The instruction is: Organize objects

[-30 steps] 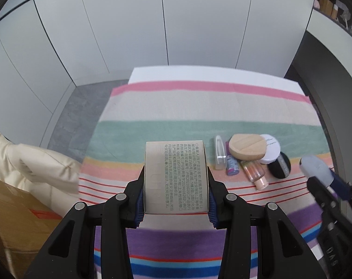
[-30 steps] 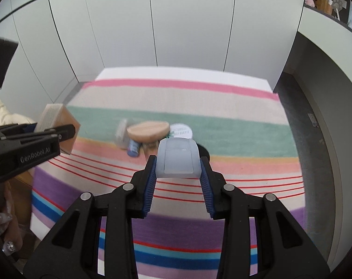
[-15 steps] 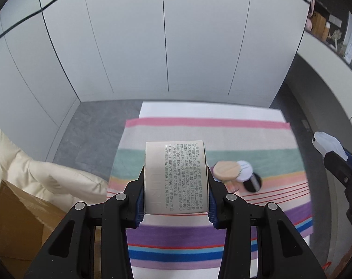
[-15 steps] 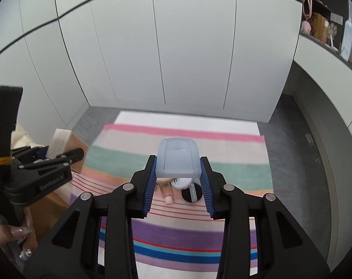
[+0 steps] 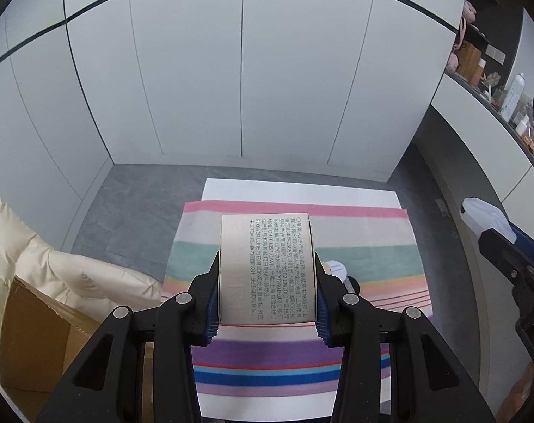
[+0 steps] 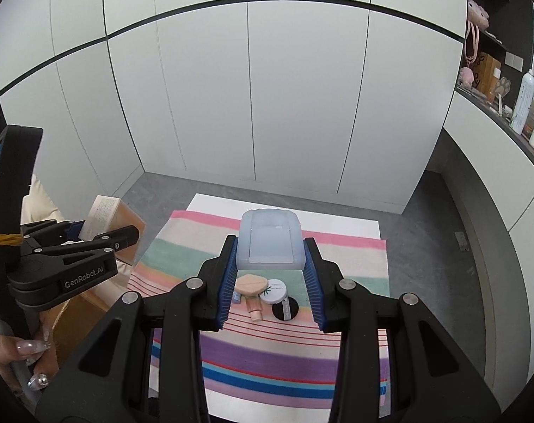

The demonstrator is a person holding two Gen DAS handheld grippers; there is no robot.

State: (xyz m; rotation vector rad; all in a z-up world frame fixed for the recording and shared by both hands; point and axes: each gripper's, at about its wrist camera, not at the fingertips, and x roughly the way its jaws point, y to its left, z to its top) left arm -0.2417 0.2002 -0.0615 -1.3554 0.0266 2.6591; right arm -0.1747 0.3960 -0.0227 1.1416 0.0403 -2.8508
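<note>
My left gripper [image 5: 267,292] is shut on a beige carton with printed text [image 5: 267,264], held high above the striped cloth [image 5: 295,349]. It also shows at the left of the right wrist view [image 6: 106,216]. My right gripper [image 6: 270,275] is shut on a translucent pale blue plastic case [image 6: 269,239], also high above the cloth. Far below lie a cluster of small cosmetics: a wooden-lidded jar [image 6: 251,284], a white round compact [image 6: 274,290], a black round compact [image 6: 285,308] and a small peach bottle [image 6: 254,308].
The striped cloth covers a white table [image 6: 284,208] on a grey floor. A cream puffy coat [image 5: 55,271] lies over an open cardboard box [image 5: 30,345] at the left. White cabinet doors stand behind. A shelf with bottles [image 6: 522,105] runs along the right.
Both grippers have risen far above the table with their objects still held. The cosmetics and cloth now look much smaller and lower in both views.
</note>
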